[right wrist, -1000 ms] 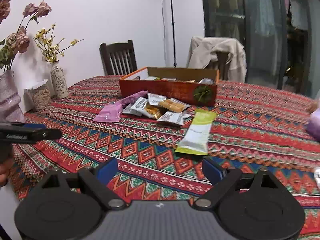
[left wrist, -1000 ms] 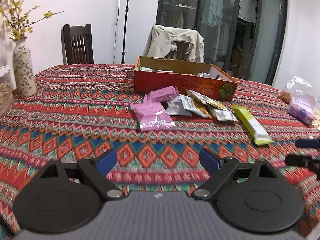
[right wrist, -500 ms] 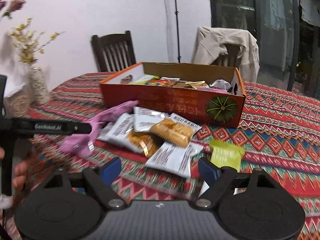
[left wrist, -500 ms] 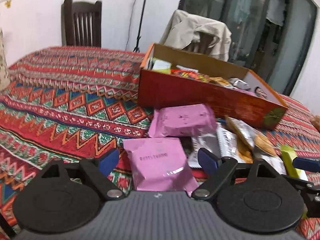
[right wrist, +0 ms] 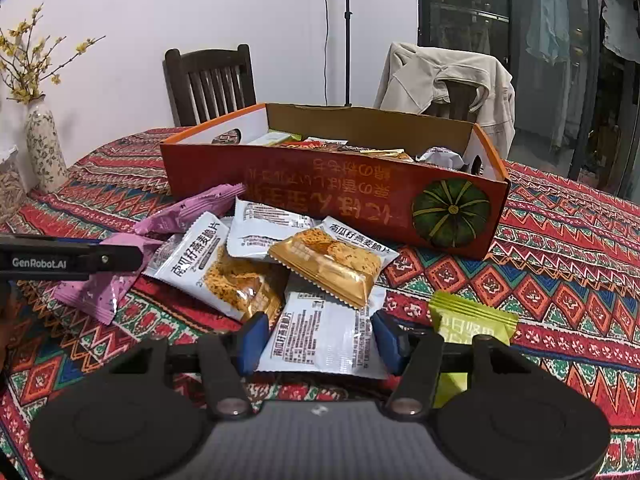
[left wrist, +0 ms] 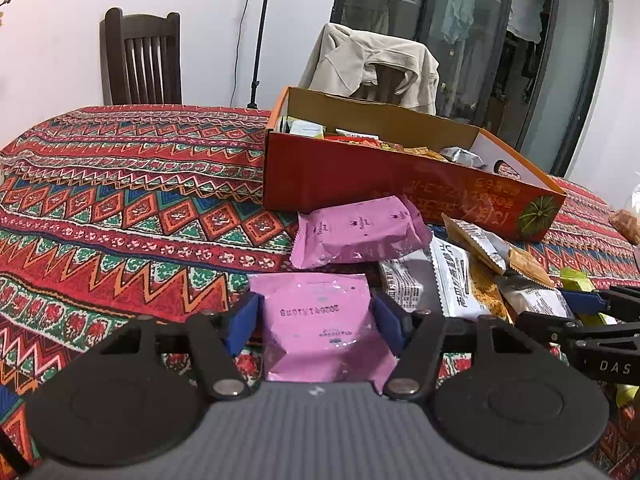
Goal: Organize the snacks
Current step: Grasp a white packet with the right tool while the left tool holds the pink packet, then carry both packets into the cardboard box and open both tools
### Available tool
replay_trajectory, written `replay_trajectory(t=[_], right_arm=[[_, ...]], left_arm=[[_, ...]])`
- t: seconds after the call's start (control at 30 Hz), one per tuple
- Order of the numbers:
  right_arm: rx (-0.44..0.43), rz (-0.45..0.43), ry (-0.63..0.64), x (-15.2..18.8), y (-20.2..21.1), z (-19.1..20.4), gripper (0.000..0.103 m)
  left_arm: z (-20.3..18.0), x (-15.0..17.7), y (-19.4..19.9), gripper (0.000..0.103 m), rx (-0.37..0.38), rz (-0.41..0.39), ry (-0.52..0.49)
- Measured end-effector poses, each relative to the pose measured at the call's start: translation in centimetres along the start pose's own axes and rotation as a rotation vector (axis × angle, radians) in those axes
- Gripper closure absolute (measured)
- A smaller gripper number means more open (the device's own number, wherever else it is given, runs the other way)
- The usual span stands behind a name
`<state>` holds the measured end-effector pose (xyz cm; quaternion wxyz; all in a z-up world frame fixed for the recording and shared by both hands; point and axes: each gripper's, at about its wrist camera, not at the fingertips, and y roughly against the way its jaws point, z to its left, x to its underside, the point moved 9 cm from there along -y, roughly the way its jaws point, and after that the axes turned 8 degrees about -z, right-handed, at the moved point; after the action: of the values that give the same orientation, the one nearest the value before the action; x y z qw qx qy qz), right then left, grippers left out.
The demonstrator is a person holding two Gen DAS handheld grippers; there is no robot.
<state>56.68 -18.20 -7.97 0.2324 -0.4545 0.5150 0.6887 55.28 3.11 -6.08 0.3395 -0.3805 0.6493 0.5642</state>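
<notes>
My left gripper (left wrist: 318, 322) has just been closing, and its 2 blue fingers (left wrist: 244, 320) now pinch the sides of a flat pink foil snack packet (left wrist: 320, 328) lying on the patterned red tablecloth (left wrist: 120, 220). Beyond those fingertips sits a second pink packet (left wrist: 356, 230), then the long orange cardboard box (left wrist: 400, 184) with snacks inside. My right gripper (right wrist: 320, 338) has also been closing; its fingers (right wrist: 386, 340) squeeze a white printed snack packet (right wrist: 320, 340) at both edges. Just right of them lies a green wrapper (right wrist: 472, 318); ahead, more oat-crisp packets (right wrist: 328, 260) are piled up.
</notes>
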Motion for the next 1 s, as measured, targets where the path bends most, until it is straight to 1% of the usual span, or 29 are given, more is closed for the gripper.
replay_trajectory(t=[0.07,0.13,0.23,0.3,0.37,0.47,0.57,0.63,0.83,1.0], right_arm=[[-0.002,0.001,-0.001,0.0,0.2,0.0,0.048],[-0.01,0.003,-0.005,0.1,0.5,0.2,0.048],[-0.015,0.018,0.022,0.4,1.5,1.1,0.049],[-0.032,0.014,0.037,0.6,3.2,1.9,0.05],[-0.071,0.009,0.024,1.1,5.8,2.9,0.051],[-0.109,0.004,0.008,2.4,9.6,4.1,0.051],[-0.125,0.008,0.007,4.2,12.7,4.8,0.051],[-0.13,0.008,-0.003,5.0,14.1,5.0,0.051],[-0.119,-0.009,-0.013,5.8,15.8,5.1,0.051],[-0.127,-0.033,-0.018,5.5,16.7,4.9,0.051]], left_arm=[[-0.2,0.1,0.1,0.041,-0.004,-0.004,-0.015],[-0.1,0.1,0.2,0.042,-0.003,-0.004,-0.005],[0.3,0.6,1.9,0.041,-0.031,0.024,0.015],[0.2,1.4,4.0,0.041,-0.013,0.029,0.033],[0.0,2.6,7.0,0.041,0.009,0.026,0.058],[-0.6,4.5,11.3,0.041,0.025,0.022,0.072],[-1.4,5.7,14.5,0.041,0.041,0.017,0.052],[-1.9,5.7,15.7,0.041,0.046,0.009,0.043],[-3.1,4.8,17.3,0.041,0.054,-0.029,0.018],[-3.9,4.6,17.1,0.041,0.072,-0.02,0.014]])
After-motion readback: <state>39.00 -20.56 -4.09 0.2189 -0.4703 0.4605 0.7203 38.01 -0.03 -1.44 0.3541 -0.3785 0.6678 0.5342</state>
